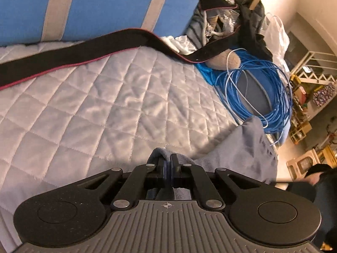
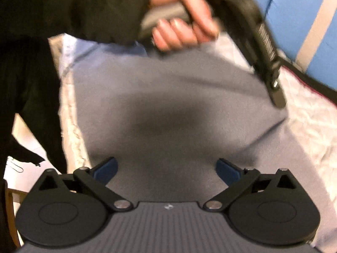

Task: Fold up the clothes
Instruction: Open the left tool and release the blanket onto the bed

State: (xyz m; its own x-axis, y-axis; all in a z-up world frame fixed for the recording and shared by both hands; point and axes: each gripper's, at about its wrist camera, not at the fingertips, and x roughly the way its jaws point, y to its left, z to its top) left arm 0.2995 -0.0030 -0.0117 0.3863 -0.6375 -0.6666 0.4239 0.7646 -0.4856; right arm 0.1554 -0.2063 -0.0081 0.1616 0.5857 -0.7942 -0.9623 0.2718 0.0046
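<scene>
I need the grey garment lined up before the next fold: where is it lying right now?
The grey garment lies flat on the white quilted bed cover, filling the middle of the right wrist view under the open right gripper; the left gripper pinches its edge.

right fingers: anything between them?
Nothing held: right gripper is open, only the grey garment spread on the quilt below, in the right wrist view.

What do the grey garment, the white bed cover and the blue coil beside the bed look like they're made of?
Grey garment: soft matte knit, probably fleece or sweatshirt cotton; it has a fuzzy nap and droops in loose folds.
White bed cover: quilted fabric with a slight sheen, likely polyester or satin-like; diamond stitching puffs it up.
Blue coil: thin cable with a smooth plastic jacket, glossy, holding springy loops.
</scene>
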